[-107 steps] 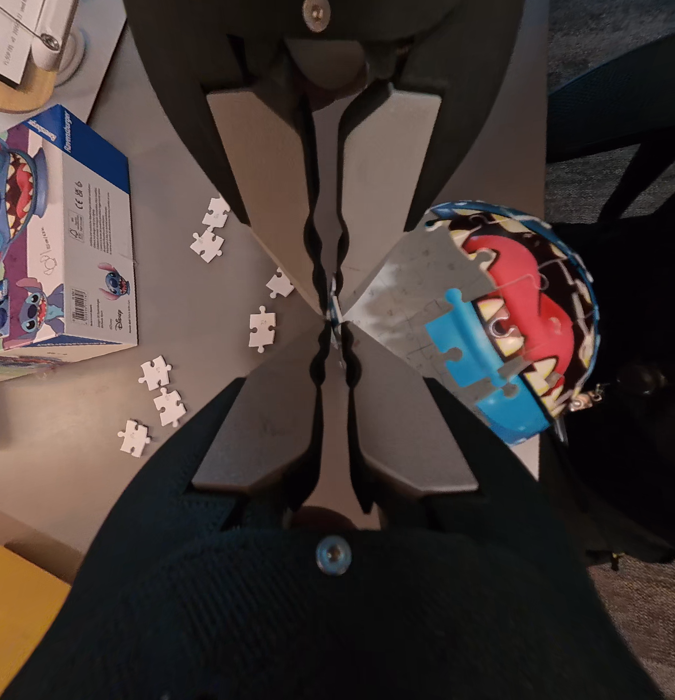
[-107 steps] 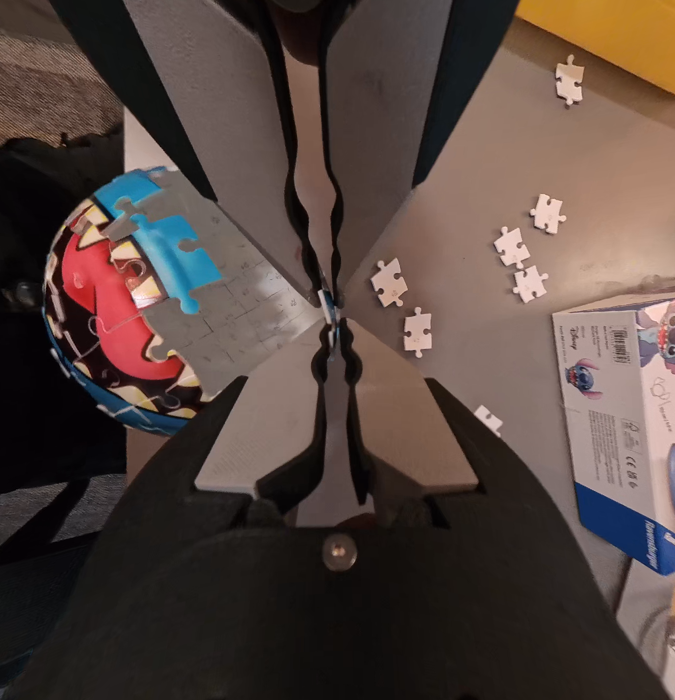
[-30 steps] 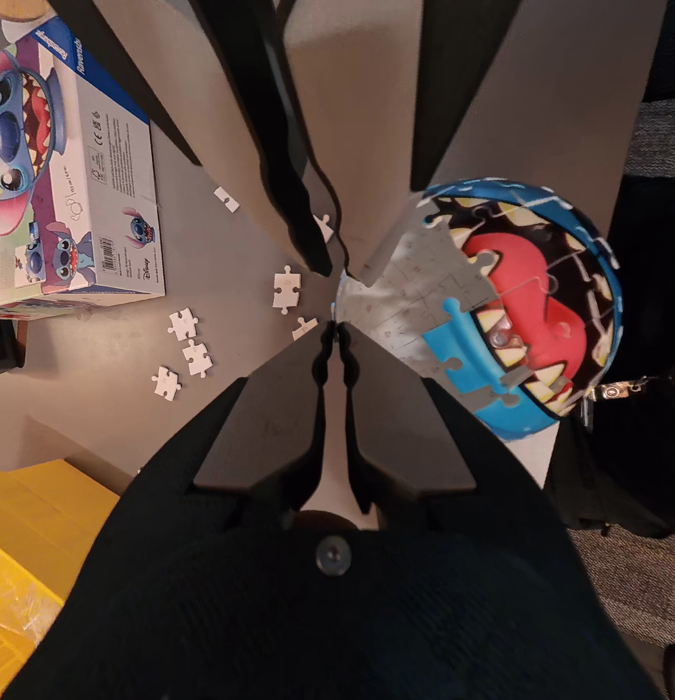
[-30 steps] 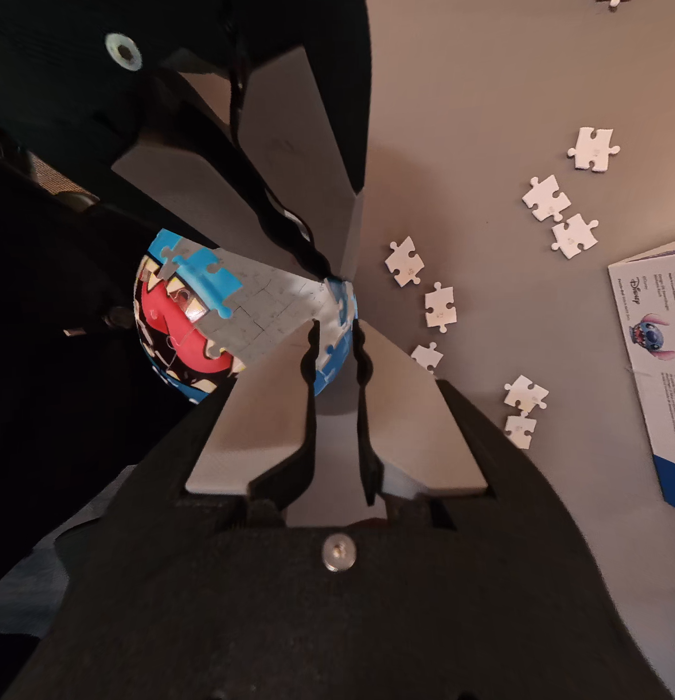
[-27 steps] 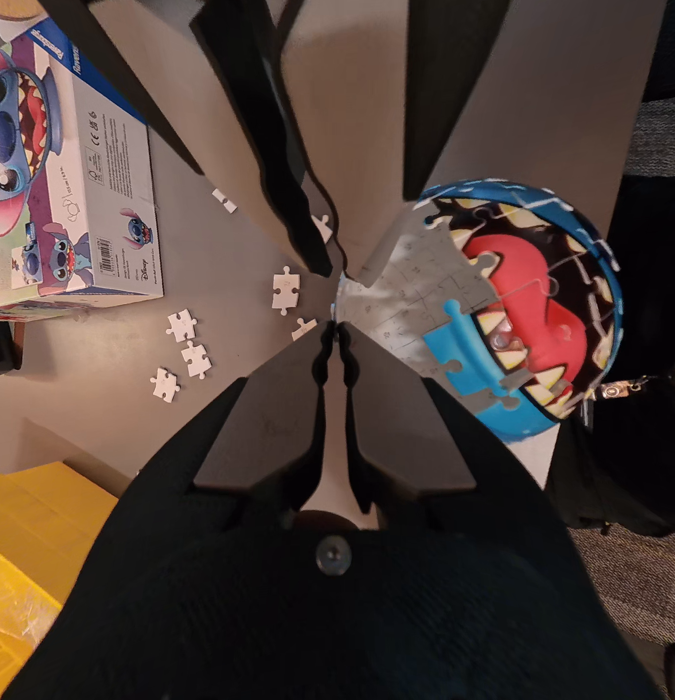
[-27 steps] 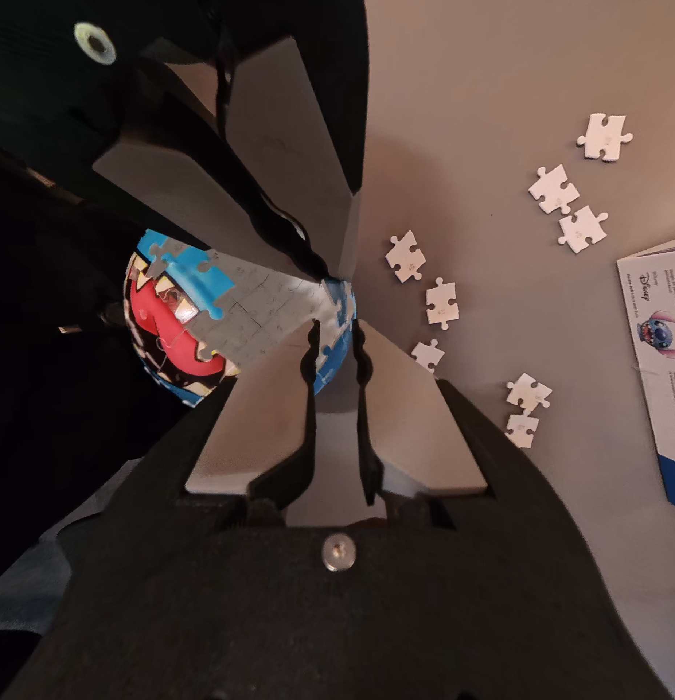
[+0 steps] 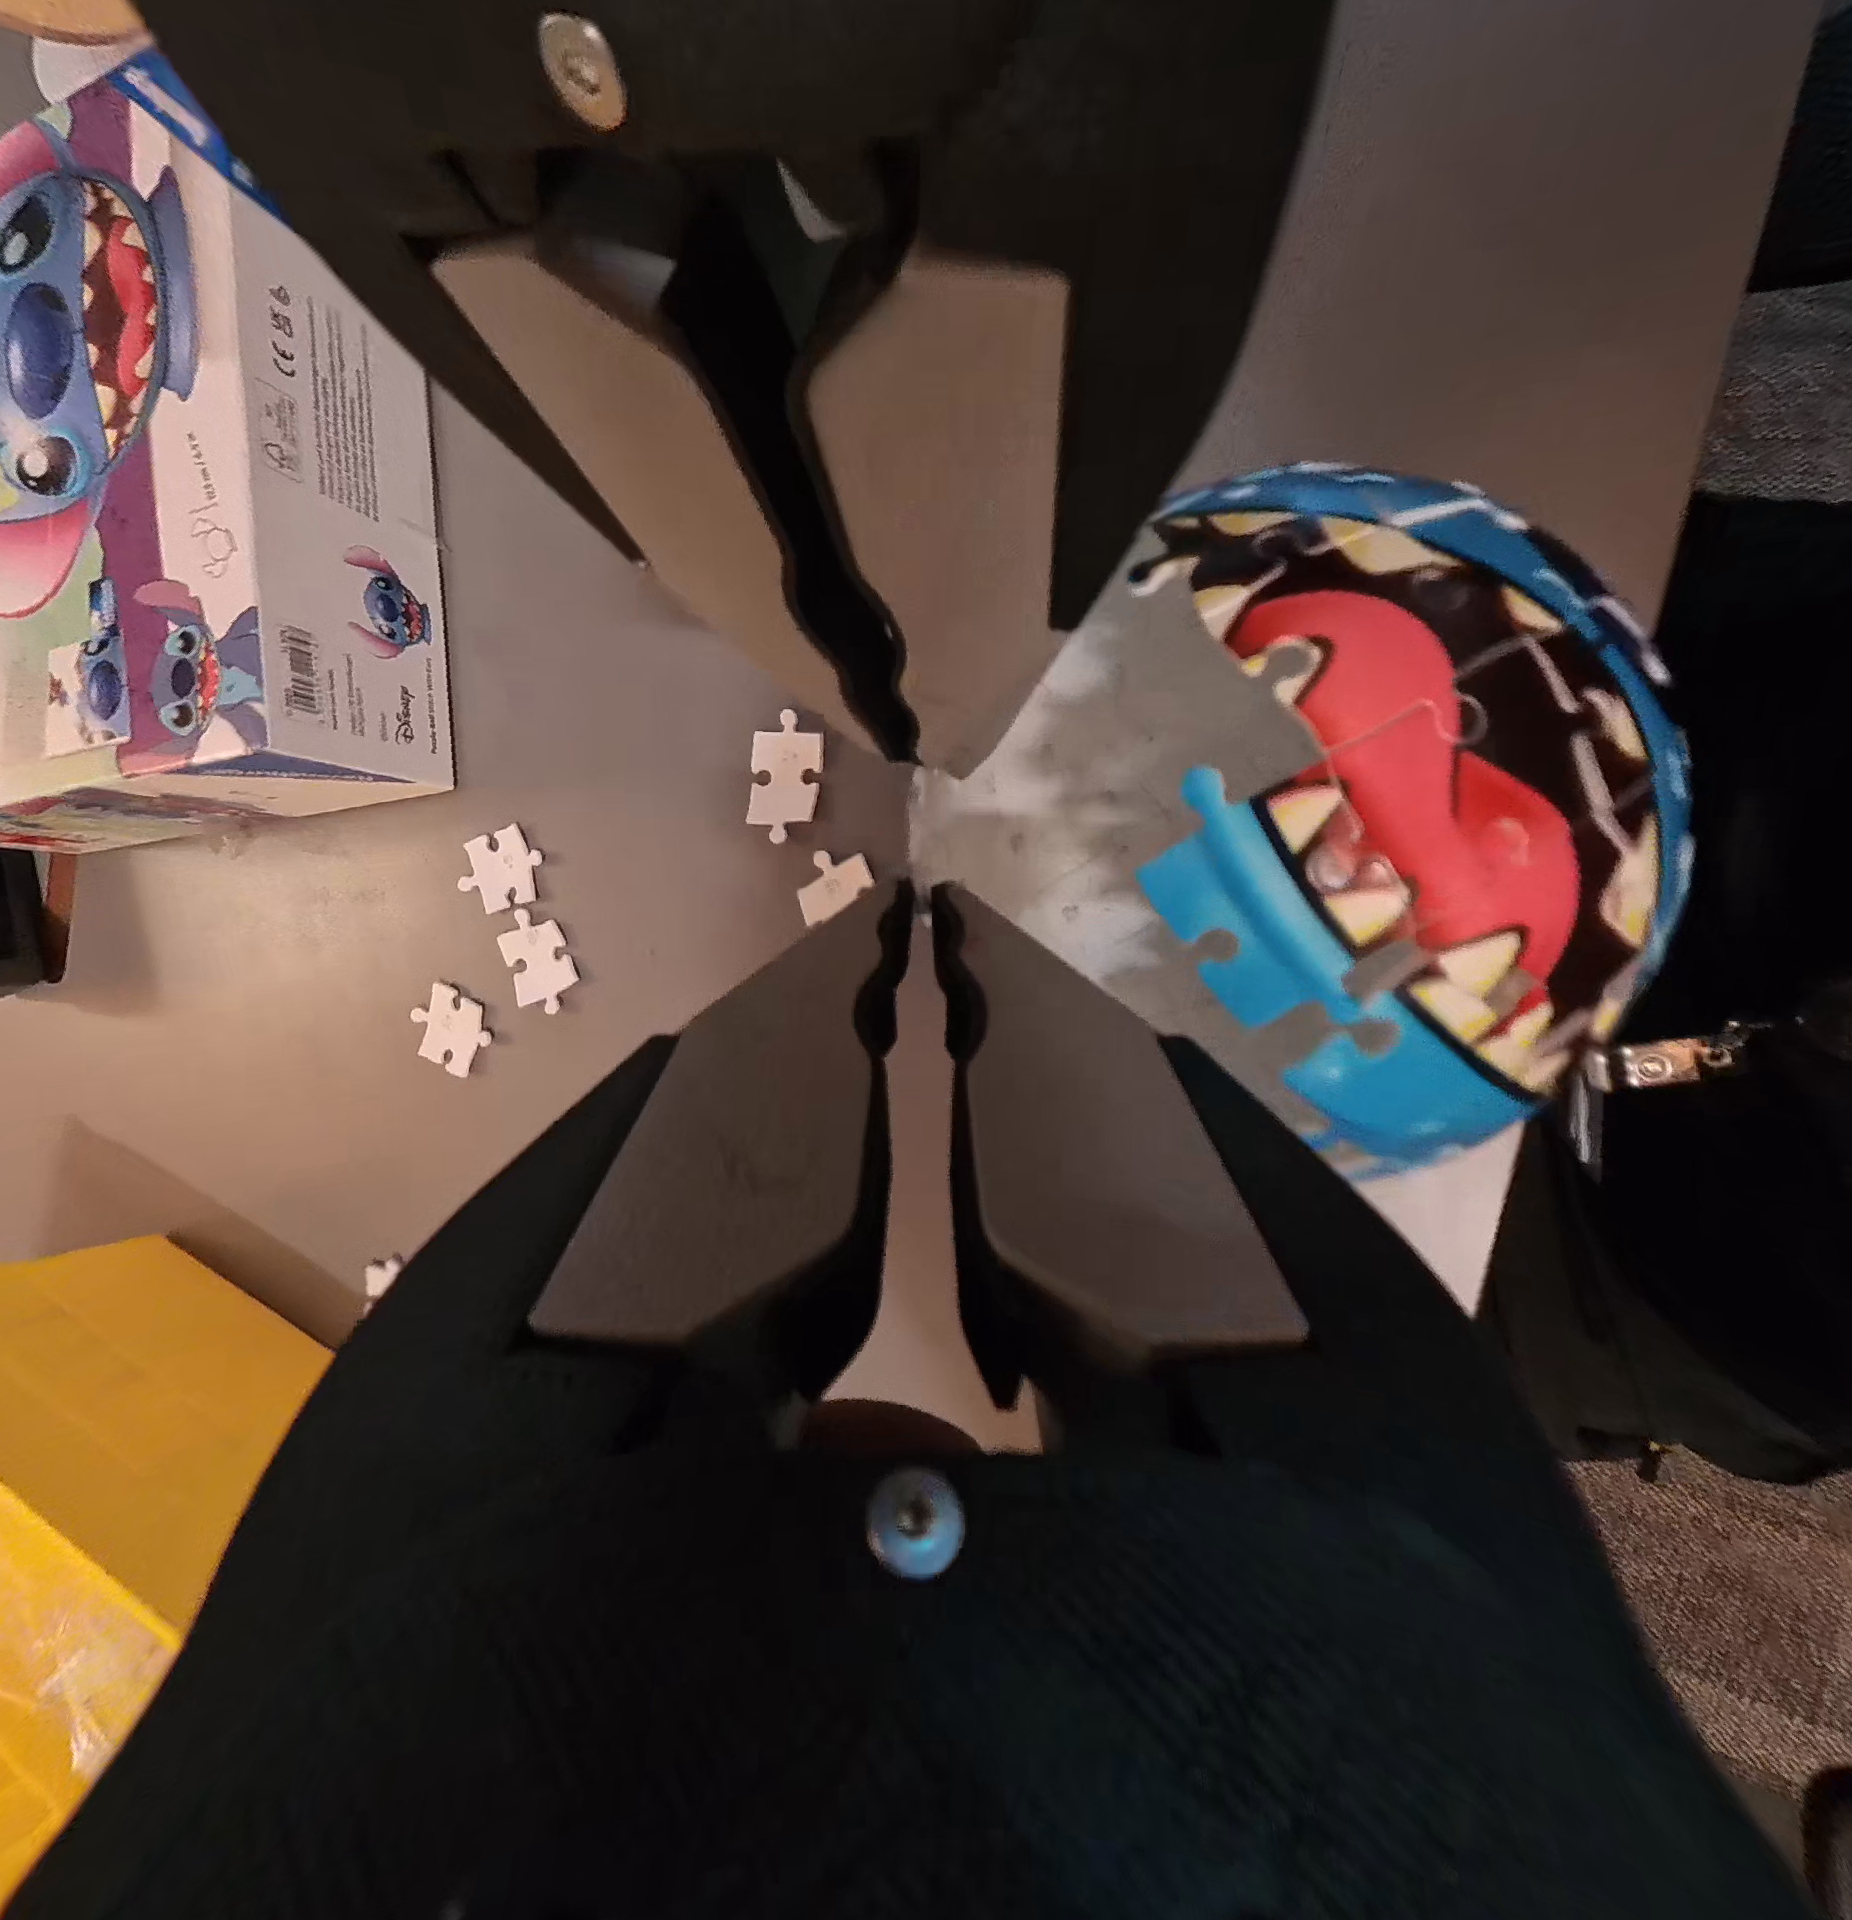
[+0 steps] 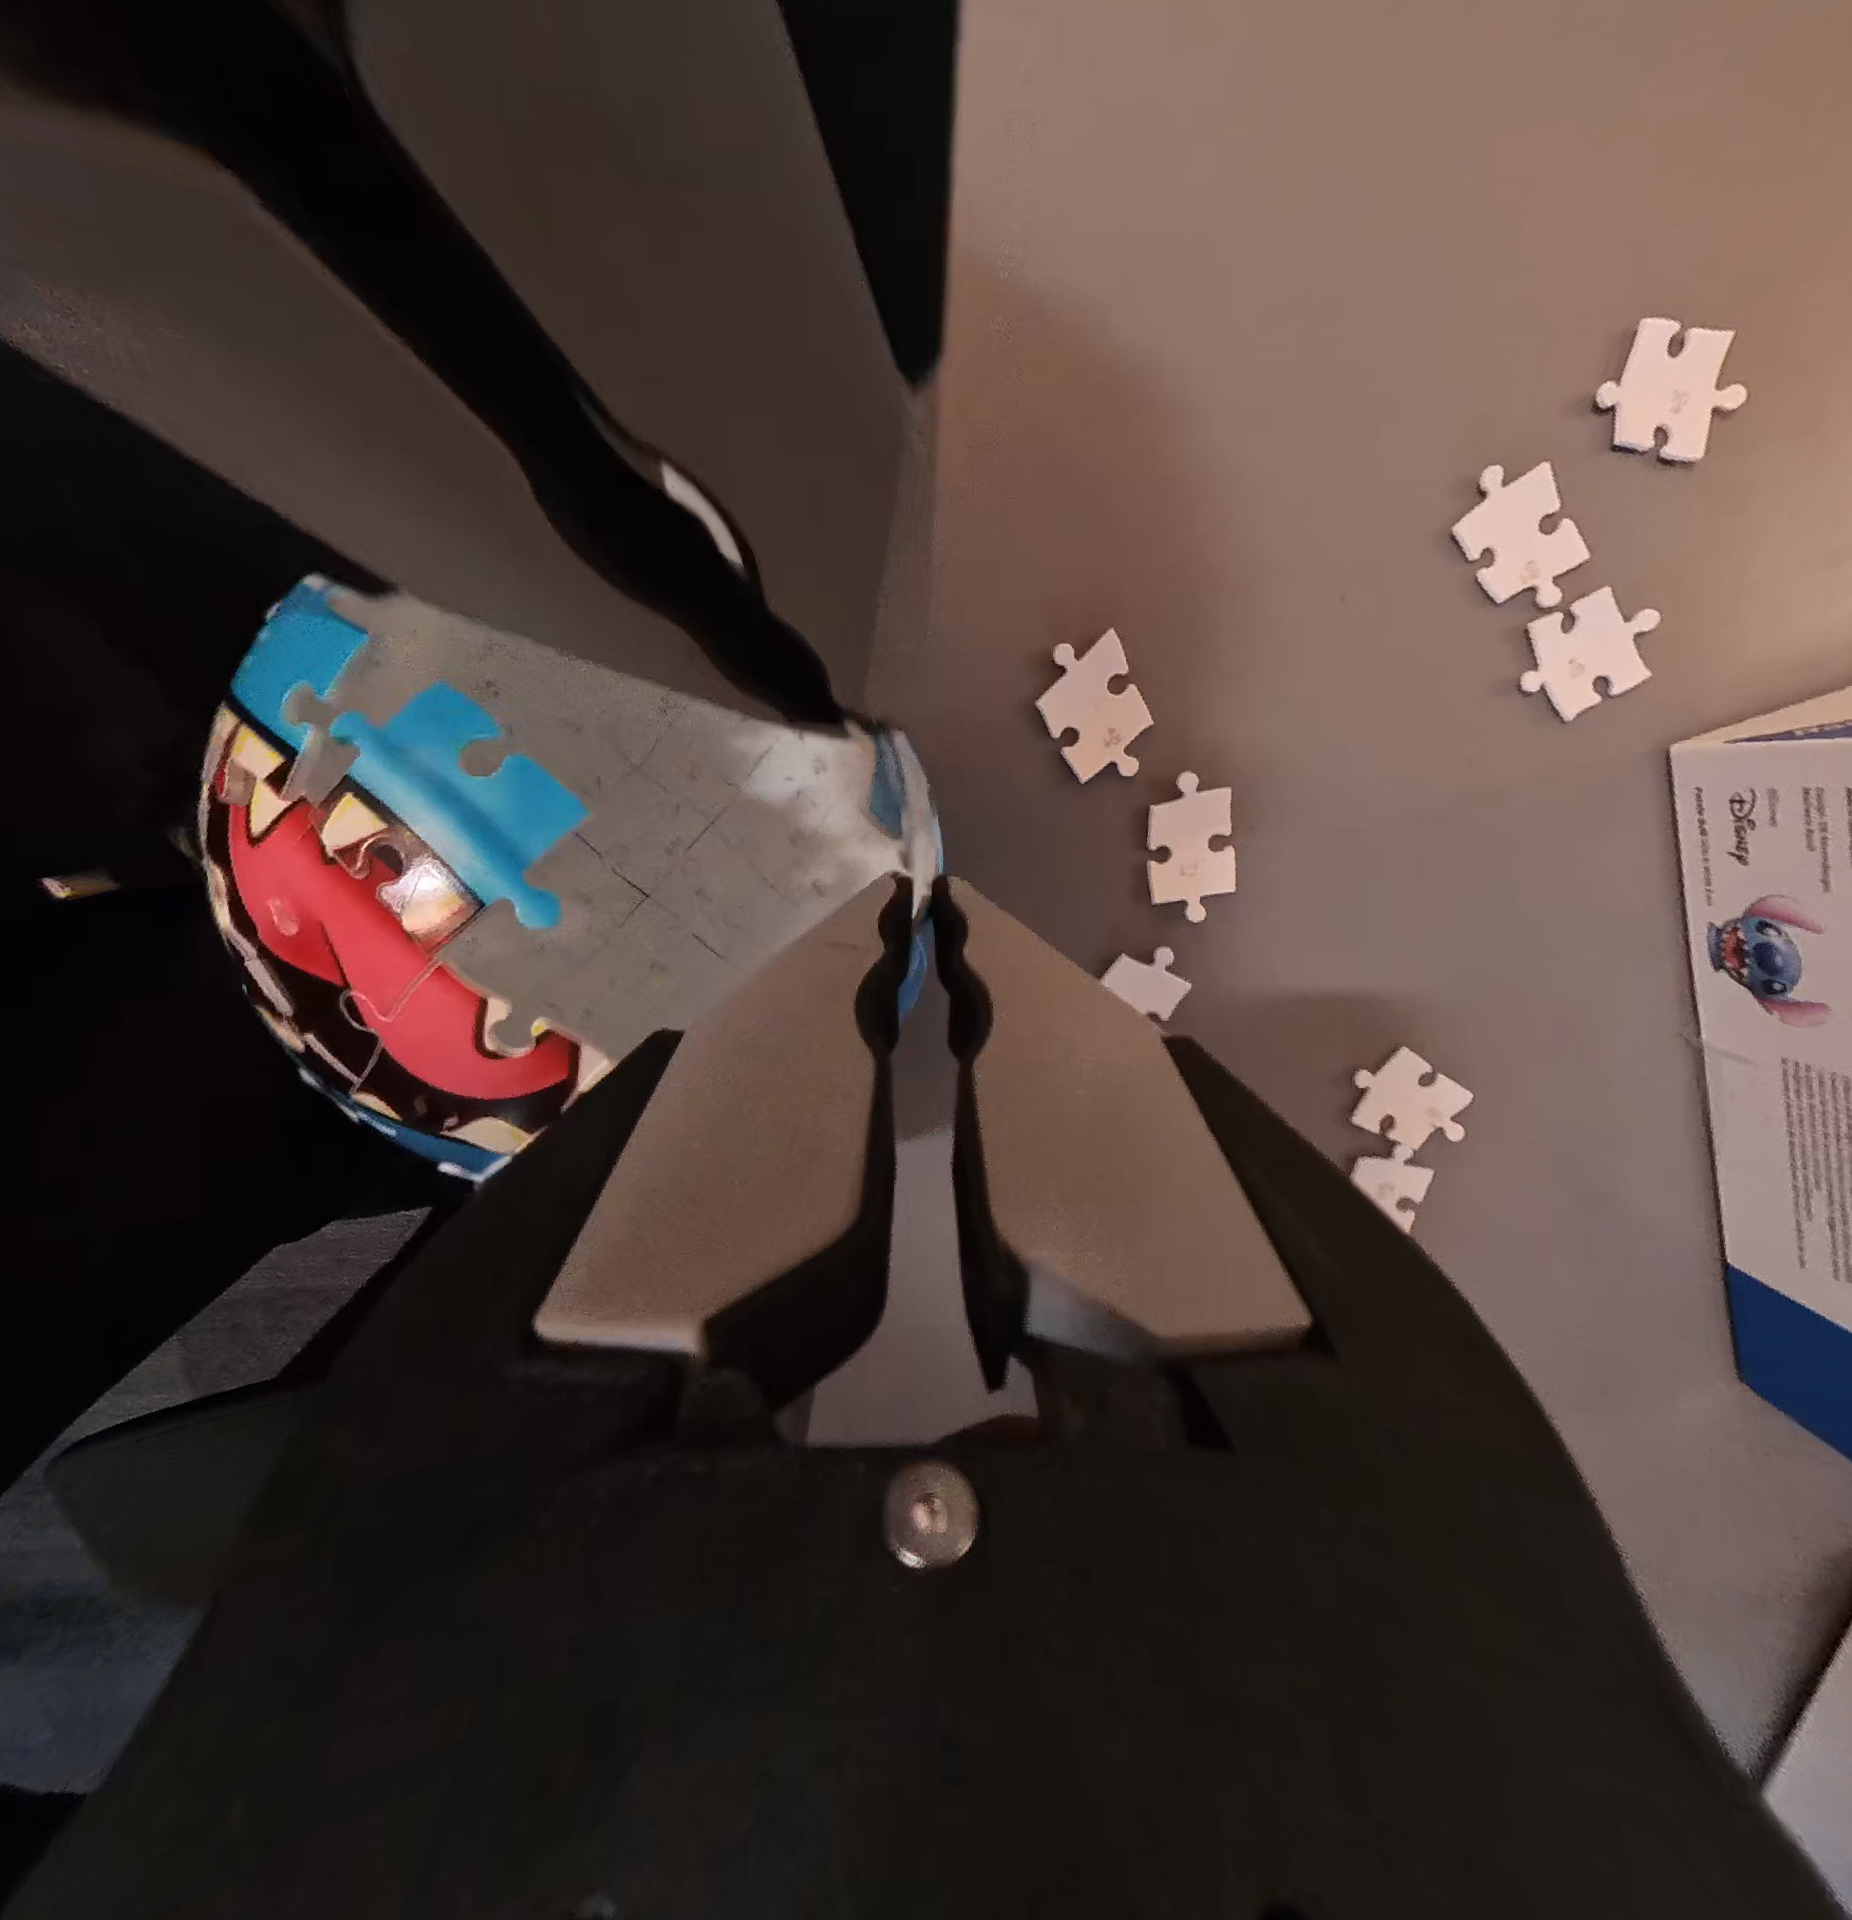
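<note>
Left gripper (image 7: 917,899) — jaws nearly closed, nipping the thin rim of the puzzle ball (image 7: 1421,831) at its bare grey side.

Right gripper (image 8: 917,883) — jaws narrow, pinching the blue rim of the same ball (image 8: 402,894); its tips meet the left gripper's at that rim, the two pointing at each other.

Puzzle ball — part-built sphere, blue outside with a red mouth and pale teeth, a bare grey patch next to the tips. Held off the table (image 7: 226,1091), past its edge, over dark ground.

Loose pieces (image 7: 787,774) — white, blank side up, scattered on the grey table; two lie just beside the gripper tips, three more toward the box, others nearer the table edge in the right wrist view (image 8: 1192,852).

Box (image 7: 226,520) — printed puzzle carton lying on the table, well apart from the ball.

Yellow bin (image 7: 91,1455) — below the table edge, at the lower left in the left wrist view.
</note>
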`<state>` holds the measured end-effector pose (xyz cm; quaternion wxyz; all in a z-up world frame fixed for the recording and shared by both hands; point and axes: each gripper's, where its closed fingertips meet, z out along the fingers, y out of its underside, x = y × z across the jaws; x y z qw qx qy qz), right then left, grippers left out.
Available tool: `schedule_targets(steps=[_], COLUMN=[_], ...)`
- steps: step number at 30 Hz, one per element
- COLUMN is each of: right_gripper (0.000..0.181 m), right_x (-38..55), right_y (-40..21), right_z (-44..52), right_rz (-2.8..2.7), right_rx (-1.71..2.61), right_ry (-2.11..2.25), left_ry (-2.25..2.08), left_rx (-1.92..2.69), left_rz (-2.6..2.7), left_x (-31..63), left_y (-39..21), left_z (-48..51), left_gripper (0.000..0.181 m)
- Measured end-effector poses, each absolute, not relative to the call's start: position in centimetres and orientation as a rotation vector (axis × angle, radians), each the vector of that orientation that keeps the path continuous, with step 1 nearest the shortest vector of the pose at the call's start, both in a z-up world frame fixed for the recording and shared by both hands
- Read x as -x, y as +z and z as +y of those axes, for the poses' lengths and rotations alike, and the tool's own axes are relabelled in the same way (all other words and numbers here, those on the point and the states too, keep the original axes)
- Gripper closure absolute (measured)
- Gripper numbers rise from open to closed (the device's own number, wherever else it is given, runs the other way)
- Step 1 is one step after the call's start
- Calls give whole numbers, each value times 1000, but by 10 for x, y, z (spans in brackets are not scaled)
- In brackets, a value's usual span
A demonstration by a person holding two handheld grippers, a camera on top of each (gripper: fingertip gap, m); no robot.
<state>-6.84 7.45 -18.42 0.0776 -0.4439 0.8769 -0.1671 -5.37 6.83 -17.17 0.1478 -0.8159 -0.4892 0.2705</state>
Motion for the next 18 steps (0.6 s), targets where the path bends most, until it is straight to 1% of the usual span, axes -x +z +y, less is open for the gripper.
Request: schedule_targets(steps=[1, 4, 6, 9, 12, 13, 14, 15, 16, 17, 18], right_gripper=[180, 180, 180, 179, 178, 173, 165, 160, 152, 144, 139], right_x=[67, 67, 66, 67, 69, 71, 74, 78, 83, 89, 93], right_y=[-184, -184, -184, -180, -162, -155, -147, -140, -134, -129, -127], right_z=[74, 74, 74, 77, 82, 85, 87, 88, 88, 90, 98], right_rz=[2608, 2577, 2567, 2550, 2449, 2398, 2337, 2272, 2208, 2144, 2065], right_rx=[1321, 1294, 1311, 1316, 1260, 1215, 1173, 1144, 1126, 1120, 1134], right_ry=[-503, -495, -512, -541, -697, -760, -827, -906, -999, -1089, -1148], left_ry=[785, 797, 777, 760, 839, 853, 841, 829, 826, 806, 785], left_rx=[2339, 2287, 2214, 2219, 2165, 2113, 2060, 2008, 1953, 1911, 1878], left_rz=[-1409, -1427, -1414, -1436, -1470, -1464, -1454, -1444, -1424, -1373, -1297], left_x=[50, 39, 40, 40, 33, 28, 21, 12, 4, -5, -12], left_y=[-168, -160, -158, -170, -171, -169, -171, -173, -176, -180, -183], left_z=[67, 61, 64, 59, 44, 41, 40, 38, 35, 37, 42], left_gripper=[180, 178, 181, 181, 181, 181, 176, 165, 151, 134, 116])
